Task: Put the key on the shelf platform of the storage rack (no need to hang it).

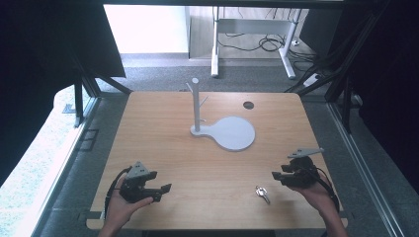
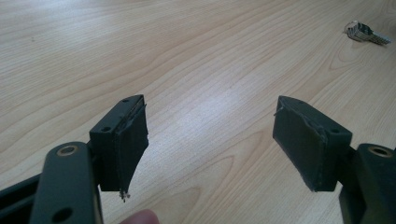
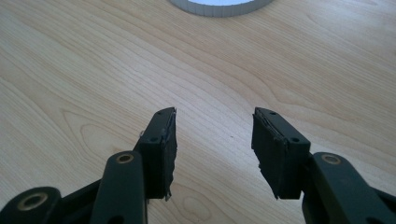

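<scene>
A small bunch of silver keys (image 1: pixel 262 193) lies on the wooden table (image 1: pixel 163 133) near its front edge, right of centre. In the left gripper view the keys (image 2: pixel 366 33) lie far off at the upper right. A white stand (image 1: pixel 196 106) with short pegs rises from a round flat base (image 1: pixel 232 133) at mid-table. My left gripper (image 1: pixel 159 181) (image 2: pixel 210 140) is held at the front left, jaws wide apart over bare wood. My right gripper (image 1: pixel 279 173) (image 3: pixel 214 140) hovers at the front right, just right of the keys, open with nothing between its pads. The base's rim (image 3: pixel 219 5) shows ahead of it.
A dark round hole (image 1: pixel 248 104) sits in the tabletop at the back right. Black frame struts (image 1: pixel 79 98) stand beside the table on both sides. Desk legs and cables (image 1: pixel 267 44) lie on the floor beyond the far edge.
</scene>
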